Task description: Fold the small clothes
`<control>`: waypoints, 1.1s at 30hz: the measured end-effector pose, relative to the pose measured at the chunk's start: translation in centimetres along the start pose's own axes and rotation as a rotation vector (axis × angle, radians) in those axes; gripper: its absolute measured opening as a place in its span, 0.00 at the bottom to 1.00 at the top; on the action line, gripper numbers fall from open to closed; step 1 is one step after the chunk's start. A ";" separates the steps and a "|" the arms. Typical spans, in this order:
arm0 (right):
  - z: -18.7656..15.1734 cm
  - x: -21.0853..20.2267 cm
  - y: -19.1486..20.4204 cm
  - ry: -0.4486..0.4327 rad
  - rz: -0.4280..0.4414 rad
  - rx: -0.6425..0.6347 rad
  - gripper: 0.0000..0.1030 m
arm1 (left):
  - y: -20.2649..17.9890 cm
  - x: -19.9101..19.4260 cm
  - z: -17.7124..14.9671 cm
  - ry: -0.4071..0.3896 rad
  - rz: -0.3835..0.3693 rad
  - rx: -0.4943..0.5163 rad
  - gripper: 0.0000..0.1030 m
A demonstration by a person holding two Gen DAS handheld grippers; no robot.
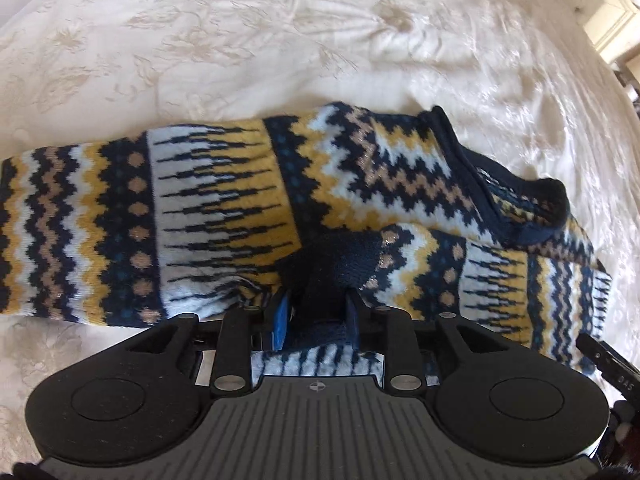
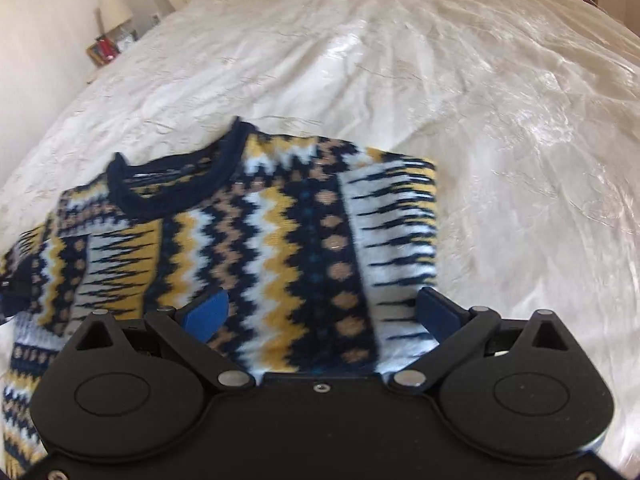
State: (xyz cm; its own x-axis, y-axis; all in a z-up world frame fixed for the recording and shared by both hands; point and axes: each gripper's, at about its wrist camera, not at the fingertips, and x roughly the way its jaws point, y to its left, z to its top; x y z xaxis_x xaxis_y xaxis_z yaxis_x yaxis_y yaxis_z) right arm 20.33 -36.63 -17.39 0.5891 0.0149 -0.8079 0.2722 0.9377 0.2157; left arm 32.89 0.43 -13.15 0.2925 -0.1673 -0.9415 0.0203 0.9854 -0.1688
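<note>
Knit sweater, soft and limp on bed; left claw clenched on navy cuff; right claw released above body. Grip edges.

only "das" reads, on a black part.
</note>
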 end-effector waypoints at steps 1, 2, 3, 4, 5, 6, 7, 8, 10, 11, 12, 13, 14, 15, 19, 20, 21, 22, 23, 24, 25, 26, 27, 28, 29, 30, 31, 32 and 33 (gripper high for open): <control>0.0 0.3 -0.5 0.010 -0.018 0.018 0.97 | -0.1 -0.1 0.0 -0.010 0.018 0.009 0.28; 0.1 0.7 -1.1 0.025 -0.038 0.040 0.97 | -0.2 -0.3 0.0 -0.024 0.041 0.026 0.28; 0.1 1.0 -1.7 0.040 -0.054 0.063 0.97 | -0.4 -0.5 0.0 -0.039 0.063 0.047 0.28; 0.1 1.2 -2.3 0.047 -0.065 0.088 0.97 | -0.6 -0.6 0.0 -0.053 0.081 0.066 0.28; 0.0 1.1 -2.8 0.045 -0.074 0.109 0.97 | -0.8 -0.8 0.0 -0.066 0.095 0.084 0.28; -0.1 1.1 -3.2 0.043 -0.082 0.123 0.97 | -1.1 -1.0 -0.1 -0.080 0.106 0.098 0.28; -0.2 0.9 -3.4 0.041 -0.087 0.129 0.97 | -1.3 -1.2 -0.1 -0.093 0.112 0.113 0.28; -0.3 0.7 -3.5 0.039 -0.092 0.133 0.97 | -1.6 -1.3 -0.2 -0.103 0.115 0.125 0.28; -0.5 0.3 -3.6 0.035 -0.099 0.138 0.97 | -2.1 -1.3 -0.4 -0.117 0.112 0.147 0.29; -0.6 0.1 -3.5 0.032 -0.101 0.143 0.97 | -2.3 -1.2 -0.4 -0.122 0.109 0.153 0.29; -0.8 -0.1 -3.4 0.029 -0.101 0.149 0.97 | -2.4 -1.1 -0.4 -0.126 0.109 0.154 0.29; -0.8 -0.4 -3.4 0.026 -0.101 0.155 0.97 | -2.5 -0.9 -0.3 -0.128 0.113 0.149 0.29; -0.9 -0.6 -3.4 0.024 -0.102 0.161 0.97 | -2.5 -0.5 -0.3 -0.125 0.116 0.144 0.30; -0.9 -0.7 -3.4 0.023 -0.102 0.168 0.97 | -2.6 0.0 -0.2 -0.111 0.116 0.143 0.31; -1.1 -1.0 -2.9 0.020 -0.096 0.181 0.97 | -3.2 2.7 -0.1 0.020 0.098 0.143 0.31; -1.2 -1.2 -2.7 0.021 -0.093 0.178 0.97 | -3.7 2.8 -0.2 0.022 0.095 0.161 0.34; -1.2 -1.2 -2.5 0.021 -0.088 0.175 0.97 | -4.1 2.7 -0.4 0.013 0.098 0.189 0.36; -1.3 -1.3 -2.3 0.022 -0.083 0.171 0.97 | -4.5 2.6 -0.7 0.002 0.087 0.214 0.36; -1.3 -1.4 -2.2 0.023 -0.077 0.169 0.97 | -4.7 2.3 -0.9 -0.007 0.063 0.230 0.36; -1.3 -1.4 -2.0 0.023 -0.072 0.168 0.97 | -4.8 2.1 -1.1 -0.014 0.030 0.233 0.36; -1.3 -1.5 -1.9 0.023 -0.068 0.168 0.97 | -4.7 1.8 -1.3 -0.023 -0.008 0.232 0.36; -1.4 -1.5 -1.7 0.024 -0.065 0.167 0.97 | -4.7 1.3 -1.5 -0.039 -0.044 0.232 0.36; -1.4 -1.5 -1.6 0.025 -0.063 0.165 0.97 | -4.6 0.7 -1.8 -0.069 -0.083 0.235 0.36; -1.4 -1.5 -1.4 0.026 -0.062 0.161 0.97 | -4.6 -0.1 -2.2 -0.111 -0.124 0.241 0.36; -1.5 -1.5 -1.3 0.027 -0.063 0.156 0.97 | -4.5 -1.1 -2.5 -0.163 -0.150 0.250 0.37; -1.5 -1.5 -1.2 0.028 -0.064 0.151 0.97 | -4.5 -2.3 -2.9 -0.227 -0.160 0.259 0.37; -1.5 -1.5 -1.2 0.029 -0.064 0.149 0.97 | -4.4 -3.4 -3.3 -0.288 -0.163 0.265 0.37; -1.5 -1.5 -1.1 0.029 -0.063 0.148 0.97 | -4.3 -4.4 -3.4 -0.333 -0.161 0.266 0.38; -1.6 -1.6 -1.1 0.029 -0.063 0.149 0.97 | -4.3 -5.1 -3.3 -0.360 -0.154 0.260 0.39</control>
State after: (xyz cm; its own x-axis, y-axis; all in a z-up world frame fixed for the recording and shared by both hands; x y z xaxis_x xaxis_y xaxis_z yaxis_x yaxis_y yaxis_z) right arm 17.90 -37.14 -17.17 0.5455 -0.0304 -0.8375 0.4189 0.8754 0.2411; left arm 28.16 -3.03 -8.55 0.5792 -0.3363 -0.7426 0.3146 0.9326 -0.1769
